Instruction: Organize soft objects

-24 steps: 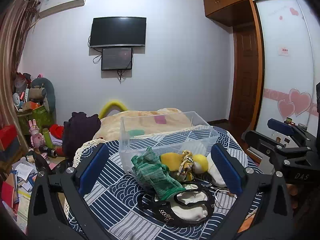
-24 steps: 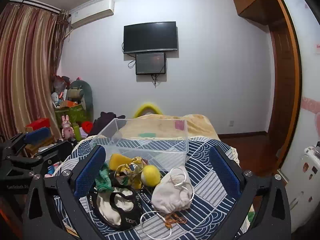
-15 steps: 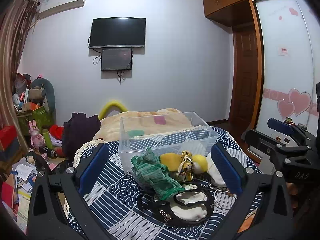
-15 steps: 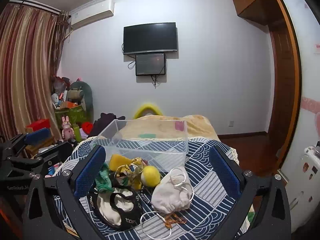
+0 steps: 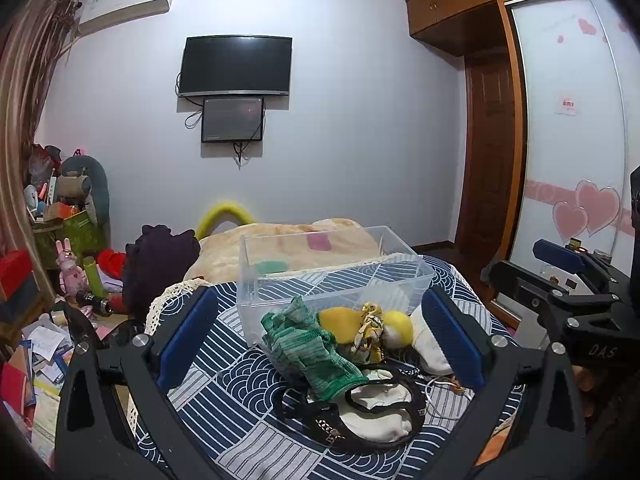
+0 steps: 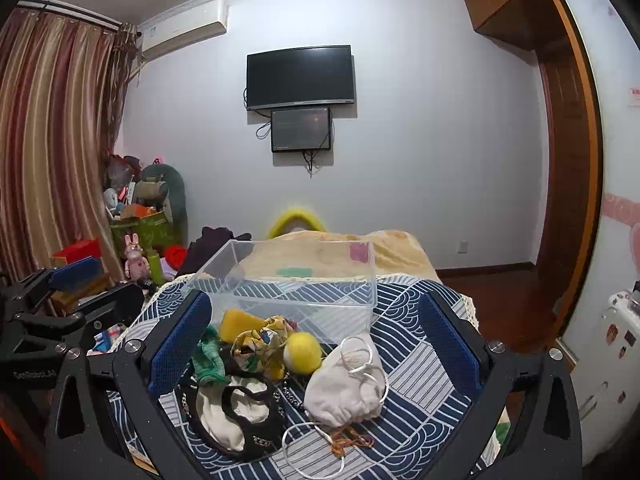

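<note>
A pile of soft things lies on a blue patterned cloth (image 5: 240,396) in front of a clear plastic box (image 5: 332,272), which looks empty. The pile holds a green knitted cloth (image 5: 316,352), a yellow sponge (image 6: 236,325), a yellow patterned fabric (image 6: 260,344), a yellow ball (image 6: 303,352), a white drawstring pouch (image 6: 344,388) and a cream and black padded piece (image 6: 236,420). My left gripper (image 5: 320,344) is open and empty, hovering before the pile. My right gripper (image 6: 314,344) is open and empty, to the right of the left one.
A beige blanket (image 5: 288,248) lies behind the box, with a dark garment (image 5: 160,264) at its left. Cluttered boxes, toys and papers (image 5: 44,320) fill the floor at left. A wardrobe with sliding doors (image 5: 568,160) stands at right.
</note>
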Demonstrator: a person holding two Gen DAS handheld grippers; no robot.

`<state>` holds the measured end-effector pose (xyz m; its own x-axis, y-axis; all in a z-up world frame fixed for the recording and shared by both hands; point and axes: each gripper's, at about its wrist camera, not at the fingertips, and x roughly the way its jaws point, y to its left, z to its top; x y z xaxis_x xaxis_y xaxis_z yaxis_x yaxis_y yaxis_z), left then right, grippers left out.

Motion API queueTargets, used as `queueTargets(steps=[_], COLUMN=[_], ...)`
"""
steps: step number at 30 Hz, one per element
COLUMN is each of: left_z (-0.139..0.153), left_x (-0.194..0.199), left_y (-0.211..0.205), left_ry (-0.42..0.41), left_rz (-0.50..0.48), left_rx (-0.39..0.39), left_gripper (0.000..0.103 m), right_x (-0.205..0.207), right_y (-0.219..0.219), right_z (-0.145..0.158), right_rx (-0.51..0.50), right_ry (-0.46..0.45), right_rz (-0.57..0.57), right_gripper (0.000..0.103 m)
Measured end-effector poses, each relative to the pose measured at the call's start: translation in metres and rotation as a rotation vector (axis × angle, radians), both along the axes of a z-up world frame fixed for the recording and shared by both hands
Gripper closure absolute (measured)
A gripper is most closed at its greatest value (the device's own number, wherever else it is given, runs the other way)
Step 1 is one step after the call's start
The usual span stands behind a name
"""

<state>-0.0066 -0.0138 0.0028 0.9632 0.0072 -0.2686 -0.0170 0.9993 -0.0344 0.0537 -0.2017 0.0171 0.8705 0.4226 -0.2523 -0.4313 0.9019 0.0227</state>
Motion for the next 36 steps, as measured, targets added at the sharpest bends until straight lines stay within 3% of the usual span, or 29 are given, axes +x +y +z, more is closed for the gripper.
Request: queueTargets(steps=[36], left_z=[0.0024], left_x=[-0.0082], left_y=[0.0014], left_ry=[-0.024], left_rz=[-0.009], left_rx=[-0.01], left_gripper=[0.0], right_x=[-0.0028], right_y=[0.0018], right_z=[0.0013], right_rx=[0.018], right_ry=[0.001], right_rz=[0.022], right_gripper=[0.0])
